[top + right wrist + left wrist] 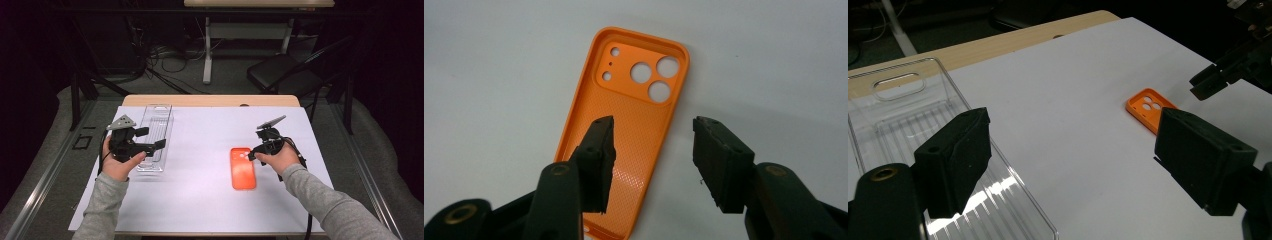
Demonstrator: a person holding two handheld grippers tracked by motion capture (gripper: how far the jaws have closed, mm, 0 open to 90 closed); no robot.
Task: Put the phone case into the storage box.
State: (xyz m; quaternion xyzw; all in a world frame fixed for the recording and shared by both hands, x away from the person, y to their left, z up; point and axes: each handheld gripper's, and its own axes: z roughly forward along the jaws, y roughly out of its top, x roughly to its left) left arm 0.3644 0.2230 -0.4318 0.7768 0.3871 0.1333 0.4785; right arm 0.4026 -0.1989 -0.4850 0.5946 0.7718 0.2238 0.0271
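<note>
Dark workroom, cables and a black chair [280,72] on the floor beyond; wooden tabletop [210,100] covered by a white sheet [200,165].

Item 1: left gripper [150,139], held in the person's left hand [119,165] near the sheet's left edge. Jaws spread wide, nothing between them; in the left gripper view one jaw stands over item 2, the other over bare sheet.

Item 2: clear plastic tray [156,131], ribbed floor, handle slot in its far end wall. Lies lengthwise along the left part of the sheet, far end close to the sheet's far edge, empty, partly under item 1.

Item 3: orange phone case [243,168], right of the sheet's middle, lying flat, open side up, camera holes at its far end.

Item 4: right gripper [252,156], in the right hand [278,159], at the case's far right corner. Jaws partly apart, released; in the right gripper view [651,150] they straddle the case's right rim without pressing it.
</note>
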